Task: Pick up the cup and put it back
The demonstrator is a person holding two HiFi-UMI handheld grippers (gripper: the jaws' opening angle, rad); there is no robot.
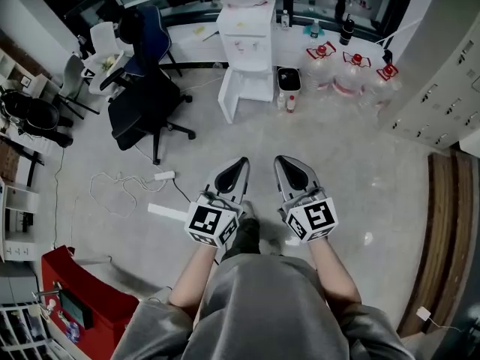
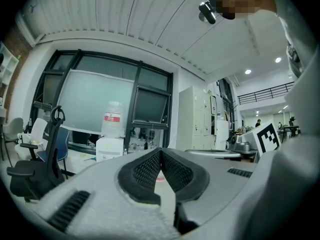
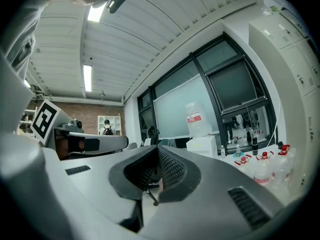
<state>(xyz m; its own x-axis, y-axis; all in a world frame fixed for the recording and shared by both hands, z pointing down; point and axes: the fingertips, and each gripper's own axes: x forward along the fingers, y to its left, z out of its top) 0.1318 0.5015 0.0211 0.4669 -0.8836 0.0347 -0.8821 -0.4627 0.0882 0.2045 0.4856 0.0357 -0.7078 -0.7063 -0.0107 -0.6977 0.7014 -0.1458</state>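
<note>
I hold two tongs, left gripper [image 1: 241, 163] and right gripper [image 1: 279, 160], side by side, each pressed together and empty. One water dispenser [image 1: 246, 51] stands at 12 o'clock, three water jugs [image 1: 351, 72] at 1 o'clock, and one office chair [image 1: 146, 105] at 10 o'clock. I cannot make out the cup.

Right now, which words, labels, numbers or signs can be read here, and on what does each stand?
None can be read.
Water bottle: red and white label, too blurred.
Left gripper and right gripper: square marker patterns only, no words.
</note>
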